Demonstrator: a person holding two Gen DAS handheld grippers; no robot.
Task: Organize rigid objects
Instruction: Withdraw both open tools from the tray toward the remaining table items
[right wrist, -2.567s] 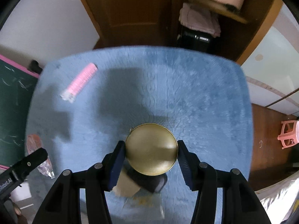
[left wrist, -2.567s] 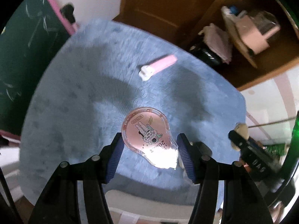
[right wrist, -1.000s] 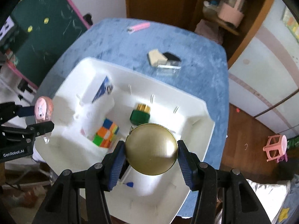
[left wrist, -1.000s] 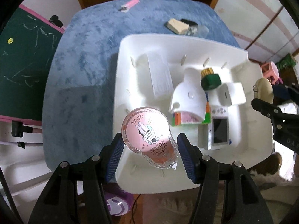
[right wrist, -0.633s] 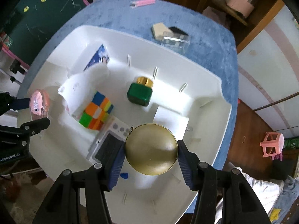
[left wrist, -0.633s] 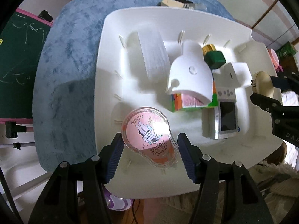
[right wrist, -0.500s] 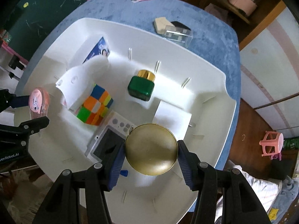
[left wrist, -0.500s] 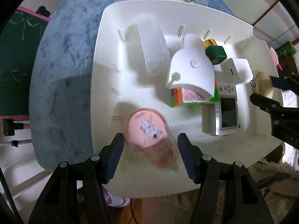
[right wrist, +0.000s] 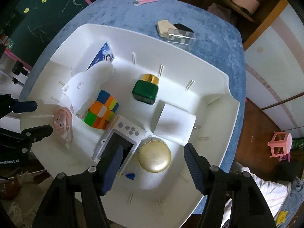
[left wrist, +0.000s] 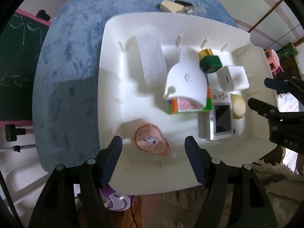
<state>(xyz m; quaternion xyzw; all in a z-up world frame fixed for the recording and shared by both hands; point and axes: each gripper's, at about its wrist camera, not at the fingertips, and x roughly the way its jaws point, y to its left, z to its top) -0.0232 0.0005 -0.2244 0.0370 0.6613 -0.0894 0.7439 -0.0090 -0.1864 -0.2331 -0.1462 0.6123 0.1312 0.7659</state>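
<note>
Both items have dropped from the grippers into the white tray [right wrist: 224,87]: the pink tape dispenser [left wrist: 151,142] below the wide-open left gripper [left wrist: 153,159], the gold compact [right wrist: 154,156] below the spread right gripper [right wrist: 152,165], beside a camera [right wrist: 117,142], puzzle cube [right wrist: 102,112] and green bottle [right wrist: 146,92] on the blue tabletop [right wrist: 209,28].

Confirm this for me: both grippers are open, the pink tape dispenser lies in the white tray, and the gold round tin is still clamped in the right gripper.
Not quite. The gold round tin is not clamped: the right wrist view shows it lying in the white tray beside the camera, between the open right gripper fingers. The left gripper is open, and the pink tape dispenser lies in the tray.
</note>
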